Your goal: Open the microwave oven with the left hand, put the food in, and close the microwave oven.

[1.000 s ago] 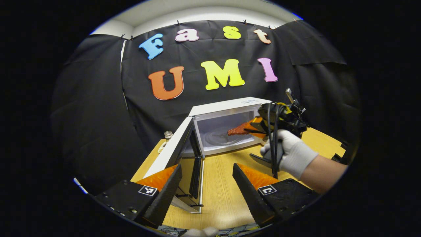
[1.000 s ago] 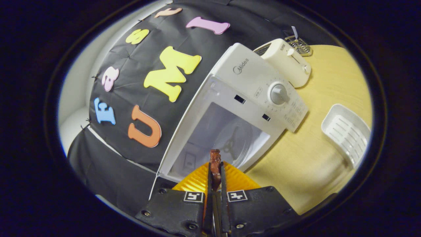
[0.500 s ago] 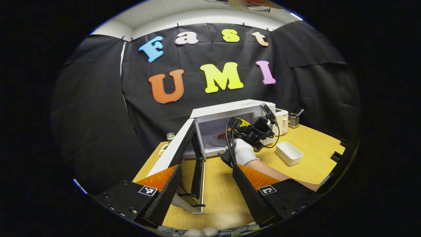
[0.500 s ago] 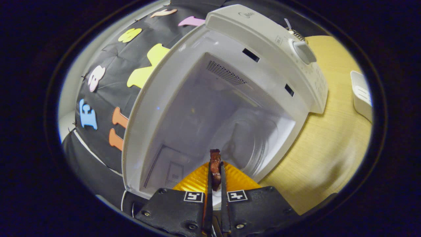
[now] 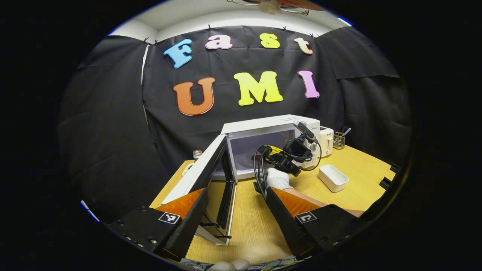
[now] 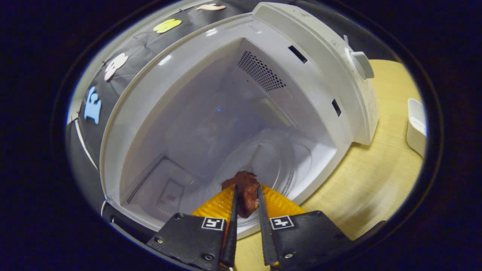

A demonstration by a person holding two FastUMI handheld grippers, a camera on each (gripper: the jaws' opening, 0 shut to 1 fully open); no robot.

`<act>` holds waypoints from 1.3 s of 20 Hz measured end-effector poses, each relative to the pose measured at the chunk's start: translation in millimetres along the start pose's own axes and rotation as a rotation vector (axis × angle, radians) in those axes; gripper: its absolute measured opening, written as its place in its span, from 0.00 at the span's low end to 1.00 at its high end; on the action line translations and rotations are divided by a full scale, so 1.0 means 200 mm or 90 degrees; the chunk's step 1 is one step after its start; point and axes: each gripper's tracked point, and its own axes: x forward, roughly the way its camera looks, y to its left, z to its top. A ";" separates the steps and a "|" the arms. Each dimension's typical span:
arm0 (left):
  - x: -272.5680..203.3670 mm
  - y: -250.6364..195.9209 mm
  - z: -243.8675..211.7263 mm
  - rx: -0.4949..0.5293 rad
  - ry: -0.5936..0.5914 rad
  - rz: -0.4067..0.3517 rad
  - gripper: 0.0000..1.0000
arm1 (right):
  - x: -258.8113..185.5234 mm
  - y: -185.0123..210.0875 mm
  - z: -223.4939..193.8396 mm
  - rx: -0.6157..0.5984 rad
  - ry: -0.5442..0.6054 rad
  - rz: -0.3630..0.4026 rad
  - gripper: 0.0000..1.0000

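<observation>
Clearly light and soft, the brown meat chunk (image 6: 245, 194) sits between the right gripper (image 6: 246, 195) jaws, gripped across its flanks; left gripper (image 5: 235, 210) jaws gape empty.

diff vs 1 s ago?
Right gripper carried the food forward, up to the microwave cavity mouth, and its fingers have spread slightly around the food. Unchanged: door open, left gripper open, hanging back by the door.
</observation>
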 end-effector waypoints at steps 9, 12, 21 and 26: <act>0.01 0.04 0.03 0.003 0.000 0.013 0.95 | -0.05 0.00 0.05 -0.148 -0.021 -0.017 0.87; 0.01 0.02 0.05 0.015 -0.007 0.011 0.95 | -0.06 -0.01 0.05 -0.172 -0.019 -0.010 0.89; -0.04 0.03 0.21 0.015 -0.041 0.017 0.95 | -0.50 0.10 0.25 -0.253 -0.003 0.039 1.00; -0.12 0.10 0.31 0.007 -0.053 0.033 0.95 | -1.00 0.05 0.52 -0.317 -0.002 0.054 0.90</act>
